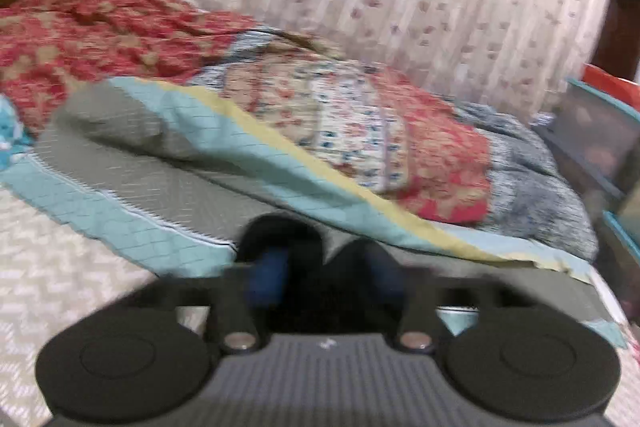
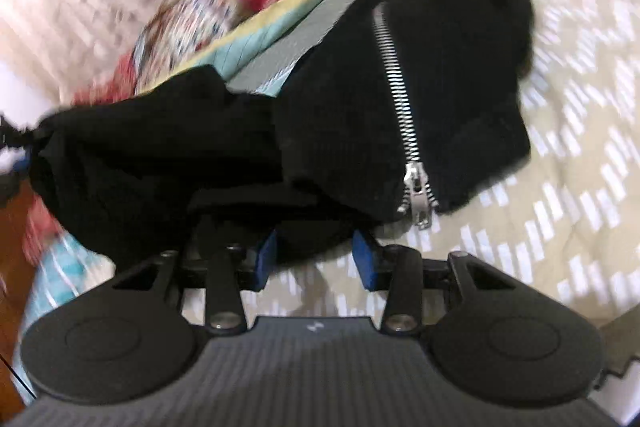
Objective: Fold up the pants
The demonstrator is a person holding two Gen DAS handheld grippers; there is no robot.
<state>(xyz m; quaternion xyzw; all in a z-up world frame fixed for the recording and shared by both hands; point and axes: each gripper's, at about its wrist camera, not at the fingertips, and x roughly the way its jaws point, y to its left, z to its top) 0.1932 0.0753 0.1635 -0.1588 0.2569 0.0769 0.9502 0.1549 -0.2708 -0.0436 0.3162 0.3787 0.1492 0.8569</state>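
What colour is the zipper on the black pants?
Shiny silver. The zipper stands out against the black pants, best seen in the right wrist view.

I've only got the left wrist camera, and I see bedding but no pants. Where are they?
Observer: The black pants lie on the cream chevron bedspread, right in front of the right gripper.
Operator: Is that gripper holding them?
Observer: Yes, a bunch of the black fabric is pinched between its blue pads.
Operator: Anything I can orient by?
Observer: A silver zipper runs along the cloth, with its pull at the end nearest the gripper.
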